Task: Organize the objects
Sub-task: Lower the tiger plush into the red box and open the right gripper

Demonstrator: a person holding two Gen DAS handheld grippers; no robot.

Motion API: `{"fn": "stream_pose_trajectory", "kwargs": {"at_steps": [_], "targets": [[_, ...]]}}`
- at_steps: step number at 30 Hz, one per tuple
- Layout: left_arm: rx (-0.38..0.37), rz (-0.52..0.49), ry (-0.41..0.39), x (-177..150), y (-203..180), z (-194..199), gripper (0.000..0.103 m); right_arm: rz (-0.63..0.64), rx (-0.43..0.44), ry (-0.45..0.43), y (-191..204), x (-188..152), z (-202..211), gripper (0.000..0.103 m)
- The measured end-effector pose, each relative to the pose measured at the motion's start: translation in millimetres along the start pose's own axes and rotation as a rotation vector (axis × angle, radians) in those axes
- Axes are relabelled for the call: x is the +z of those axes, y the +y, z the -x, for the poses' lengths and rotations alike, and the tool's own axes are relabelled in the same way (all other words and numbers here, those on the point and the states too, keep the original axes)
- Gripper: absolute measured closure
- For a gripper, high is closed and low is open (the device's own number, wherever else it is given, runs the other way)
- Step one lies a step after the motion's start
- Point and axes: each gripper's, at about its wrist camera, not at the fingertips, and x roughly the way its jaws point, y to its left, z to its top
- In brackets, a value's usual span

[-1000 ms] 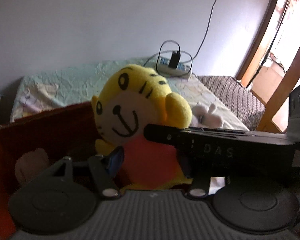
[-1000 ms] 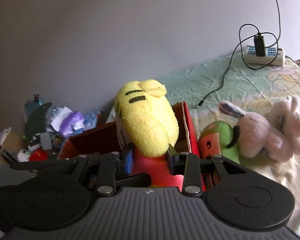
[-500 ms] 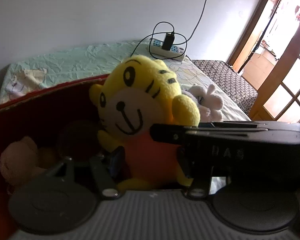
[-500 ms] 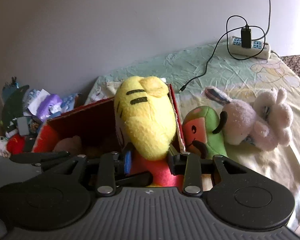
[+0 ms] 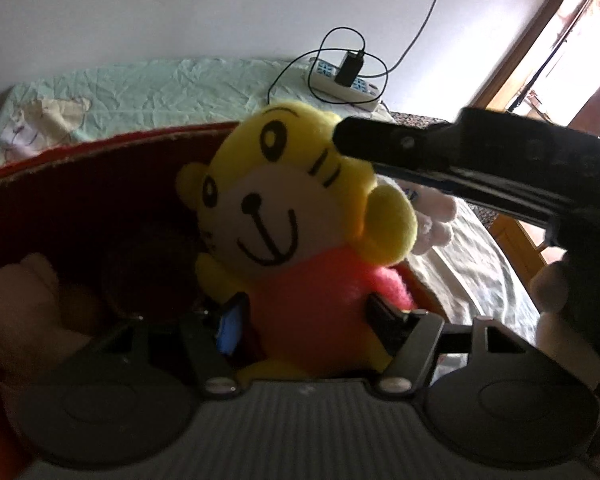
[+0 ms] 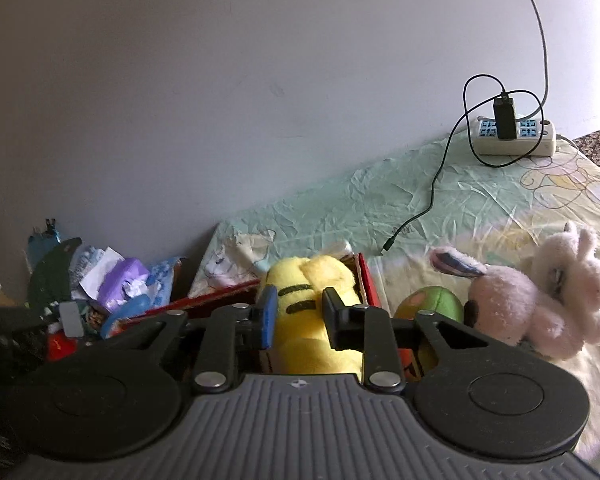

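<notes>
A yellow tiger plush [image 5: 284,216] with a pink body sits in the red cardboard box [image 5: 100,160]. My left gripper [image 5: 303,316] is open, its fingers on either side of the plush's pink body. In the right wrist view the plush's yellow head [image 6: 311,308] shows from behind, above the box's red edge [image 6: 369,284]. My right gripper [image 6: 298,312] is open and raised, its fingers level with the head; it crosses the left wrist view as a dark bar [image 5: 479,156]. A tan plush [image 5: 24,304] lies in the box at left.
On the bed sheet [image 6: 439,192] right of the box lie a green-and-orange plush [image 6: 431,308] and a pink-white rabbit plush [image 6: 539,300]. A power strip [image 6: 515,136] with a charger and cable sits by the wall. A clutter pile [image 6: 100,280] lies left. A doorway [image 5: 571,48] is at right.
The tiger plush has gone down into the box. My right gripper has let go of it and risen up to its head. My left gripper's fingers have spread wider.
</notes>
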Motion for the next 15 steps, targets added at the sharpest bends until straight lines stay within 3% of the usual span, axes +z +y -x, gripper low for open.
{"fn": "stream_pose_trajectory", "kwargs": {"at_steps": [6,9,15], "targets": [[0.011,0.014,0.034,6.7,1.3,-8.9,0.029,0.043,-0.072,0.041,-10.0,-4.1,-15.9,0.077],[0.022,0.015,0.056,8.5,1.8,-14.8,0.028,-0.024,-0.046,0.051,-23.6,-4.9,-19.4,0.081],[0.044,0.005,0.066,10.6,-0.4,-21.2,0.021,-0.003,-0.040,0.030,-21.7,-8.8,-16.2,0.081]]}}
